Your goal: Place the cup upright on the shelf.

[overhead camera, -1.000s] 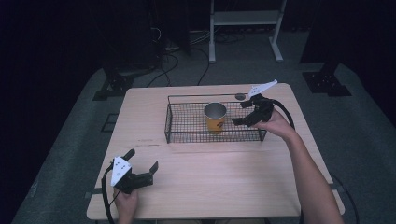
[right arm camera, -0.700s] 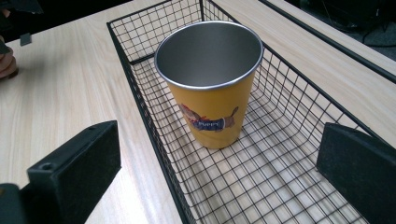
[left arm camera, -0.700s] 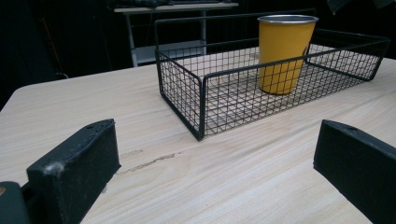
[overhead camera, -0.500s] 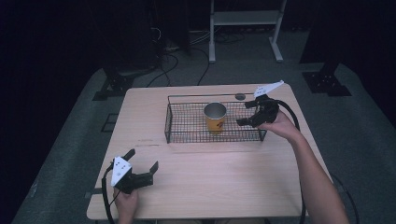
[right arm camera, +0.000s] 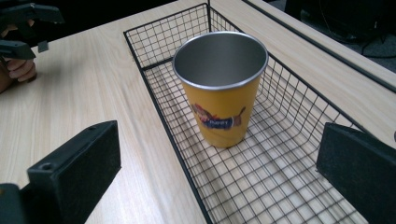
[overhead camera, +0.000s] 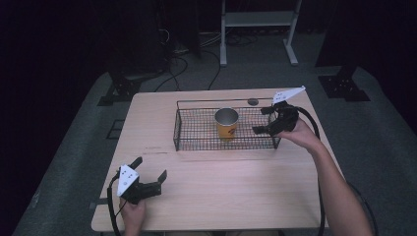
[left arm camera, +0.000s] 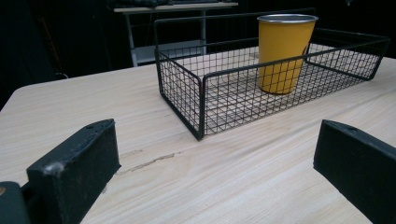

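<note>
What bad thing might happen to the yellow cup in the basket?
The yellow cup stands upright and free in the wire basket, so a bump from the open right gripper coming in at the side might tip it. It looks smooth and tapered, so it may slip if pinched near the rim.

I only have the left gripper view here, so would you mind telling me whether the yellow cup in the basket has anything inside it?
Observer: It looks empty; the right gripper view looks down into the yellow cup and shows a bare metal interior.
Operator: Thank you. Where is the right claw?
Observer: The right claw is open over the right end of the wire basket, pointing toward the cup and not touching it.
Operator: Anything printed on the cup?
Observer: Yes, a small colourful logo on the side facing the right claw; I can't read it.
</note>
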